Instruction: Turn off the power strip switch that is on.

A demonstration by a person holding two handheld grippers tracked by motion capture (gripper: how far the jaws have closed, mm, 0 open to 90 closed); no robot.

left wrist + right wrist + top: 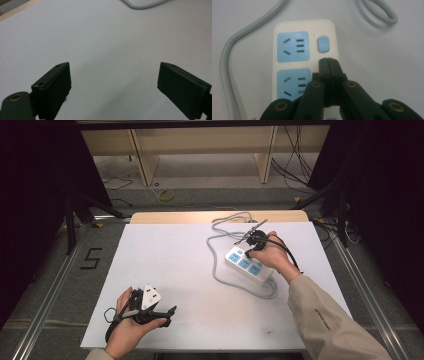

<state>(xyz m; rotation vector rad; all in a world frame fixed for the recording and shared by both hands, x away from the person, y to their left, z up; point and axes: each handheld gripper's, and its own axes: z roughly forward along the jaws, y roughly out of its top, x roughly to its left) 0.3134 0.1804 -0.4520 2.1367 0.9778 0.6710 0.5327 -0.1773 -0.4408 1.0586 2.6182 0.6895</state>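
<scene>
Two grippers work over a white desk (200, 310), one in each of the person's hands. At the near left corner, the left hand (125, 332) holds the left gripper (167, 316) low over bare surface, well apart from everything else. In the left gripper view its two black fingers (53, 86) stand wide apart with nothing between them, and only white desk and a loop of grey cable (142, 5) at the far edge lie ahead.

Moving right, a white power strip (248, 265) with blue socket faces lies right of the desk's centre, angled, its grey cable curling around it and up toward the far edge. The right hand (272, 257) reaches over the strip with the right gripper (249, 239) pointing down and leftward at its far end.

In the right gripper view, the black fingers (328, 66) are pressed together with nothing held. Their tips sit on the strip's white body just below a blue rocker switch (323, 44), beside the second socket (293, 85). A small red light (317, 72) glows at the fingers' left edge.
</scene>
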